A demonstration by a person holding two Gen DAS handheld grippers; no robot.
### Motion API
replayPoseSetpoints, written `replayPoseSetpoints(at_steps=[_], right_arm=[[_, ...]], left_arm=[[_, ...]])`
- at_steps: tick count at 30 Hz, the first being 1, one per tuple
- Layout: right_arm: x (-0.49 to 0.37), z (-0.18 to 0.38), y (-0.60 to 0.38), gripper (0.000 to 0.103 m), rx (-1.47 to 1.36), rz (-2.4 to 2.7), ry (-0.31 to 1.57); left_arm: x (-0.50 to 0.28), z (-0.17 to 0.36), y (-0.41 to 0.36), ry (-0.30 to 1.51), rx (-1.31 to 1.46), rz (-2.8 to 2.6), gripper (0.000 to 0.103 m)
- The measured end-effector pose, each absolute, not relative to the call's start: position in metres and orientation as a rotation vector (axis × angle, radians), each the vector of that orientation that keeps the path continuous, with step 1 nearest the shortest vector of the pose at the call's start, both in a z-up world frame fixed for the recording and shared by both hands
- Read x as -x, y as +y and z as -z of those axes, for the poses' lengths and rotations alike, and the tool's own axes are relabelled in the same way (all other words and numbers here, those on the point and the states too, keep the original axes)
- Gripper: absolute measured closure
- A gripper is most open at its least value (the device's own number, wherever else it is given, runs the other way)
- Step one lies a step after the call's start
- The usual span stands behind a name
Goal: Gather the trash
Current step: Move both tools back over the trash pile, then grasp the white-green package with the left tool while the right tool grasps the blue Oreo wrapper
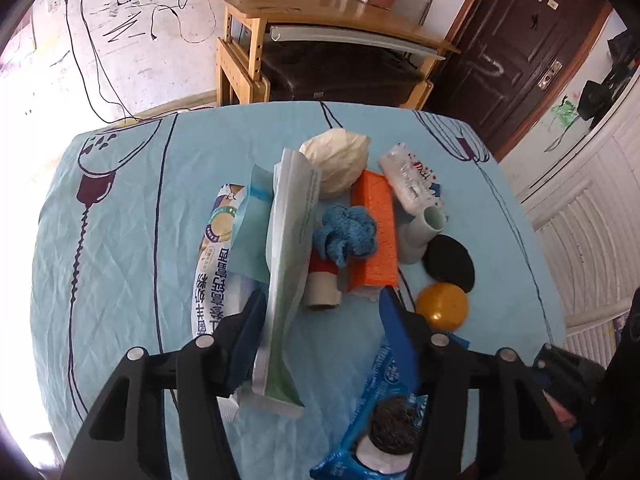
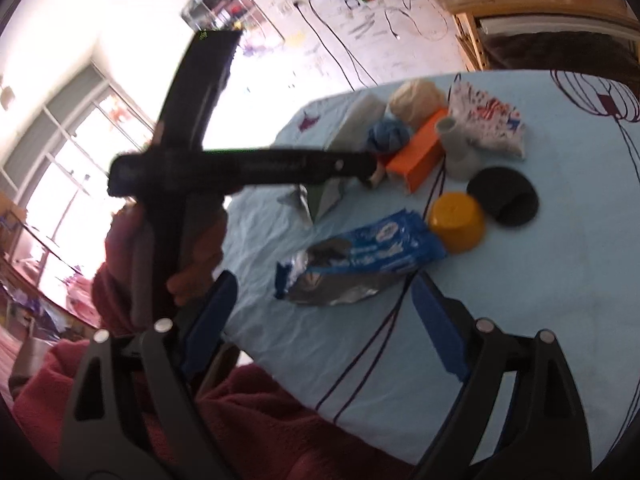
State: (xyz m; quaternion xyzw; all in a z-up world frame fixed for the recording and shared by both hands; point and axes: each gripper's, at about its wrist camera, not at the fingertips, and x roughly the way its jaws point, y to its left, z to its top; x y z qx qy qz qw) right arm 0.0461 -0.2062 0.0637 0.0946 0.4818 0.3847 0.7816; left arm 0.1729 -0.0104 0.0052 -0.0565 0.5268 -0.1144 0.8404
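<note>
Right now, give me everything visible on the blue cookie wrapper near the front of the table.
The blue cookie wrapper is a crinkled glossy packet, blue outside with white print and silver foil inside. One end is torn open, and a dark sandwich cookie with white filling shows at the opening. It lies flat on the light blue tablecloth, its closed end close beside the upturned yellow bowl; contact is unclear. In the left wrist view it sits under the right finger of the left hand-held gripper, which does not grip it.

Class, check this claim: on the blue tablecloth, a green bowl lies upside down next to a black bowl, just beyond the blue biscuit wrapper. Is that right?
Not quite. The upside-down bowl is yellow, not green, as the right wrist view shows. It does lie next to the black bowl, beyond the blue biscuit wrapper on the blue tablecloth.
</note>
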Motion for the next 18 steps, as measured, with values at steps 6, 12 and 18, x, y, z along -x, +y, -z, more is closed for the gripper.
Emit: replayPoseSetpoints(at_steps=[6, 12, 18], right_arm=[[-0.059, -0.049, -0.2, 0.018, -0.234, -0.749, 1.107], [-0.075, -0.042, -0.197, 0.018, -0.375, -0.746, 1.131], [-0.08, -0.041, -0.195, 0.027, -0.363, -0.722, 1.122]], left_arm=[[-0.176, 0.003, -0.01, 1.123, 0.111, 0.231, 0.085], [-0.17, 0.004, -0.003, 1.108, 0.137, 0.254, 0.093], [-0.163, 0.007, 0.008, 1.109, 0.169, 0.276, 0.094]])
